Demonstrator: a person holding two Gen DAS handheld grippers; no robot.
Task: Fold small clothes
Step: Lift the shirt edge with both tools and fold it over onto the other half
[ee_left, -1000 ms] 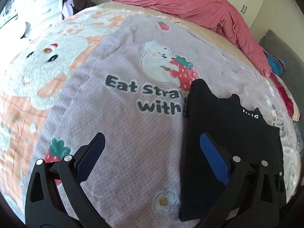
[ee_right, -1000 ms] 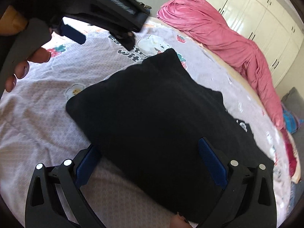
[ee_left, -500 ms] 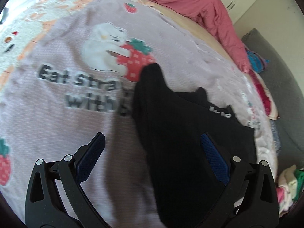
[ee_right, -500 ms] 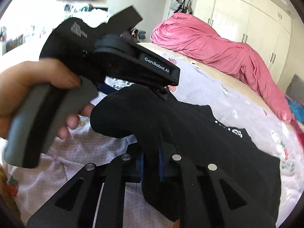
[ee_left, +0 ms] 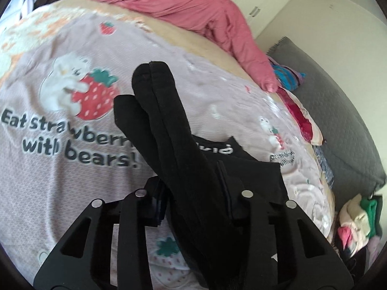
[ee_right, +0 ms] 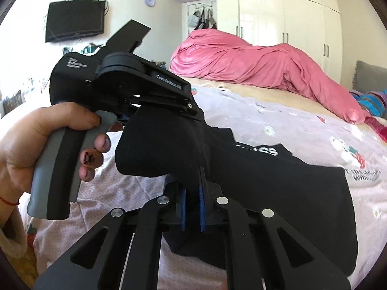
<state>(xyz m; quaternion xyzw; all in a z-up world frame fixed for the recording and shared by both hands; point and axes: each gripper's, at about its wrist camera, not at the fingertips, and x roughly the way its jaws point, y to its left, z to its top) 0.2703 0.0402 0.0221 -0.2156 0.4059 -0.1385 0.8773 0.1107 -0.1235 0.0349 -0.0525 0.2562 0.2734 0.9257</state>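
- Left wrist view: my left gripper (ee_left: 193,207) has just closed its jaws on the near edge of the black knit garment (ee_left: 169,130), which a second ago lay flat on the bed between them.
- Right gripper (ee_right: 192,207): jaws nearly together, pinching the same edge.
- Change: edge raised off the lilac strawberry-print bedspread (ee_left: 72,174); fold can begin.
- Material: soft, matte, limp; doubled hem; white lettering.
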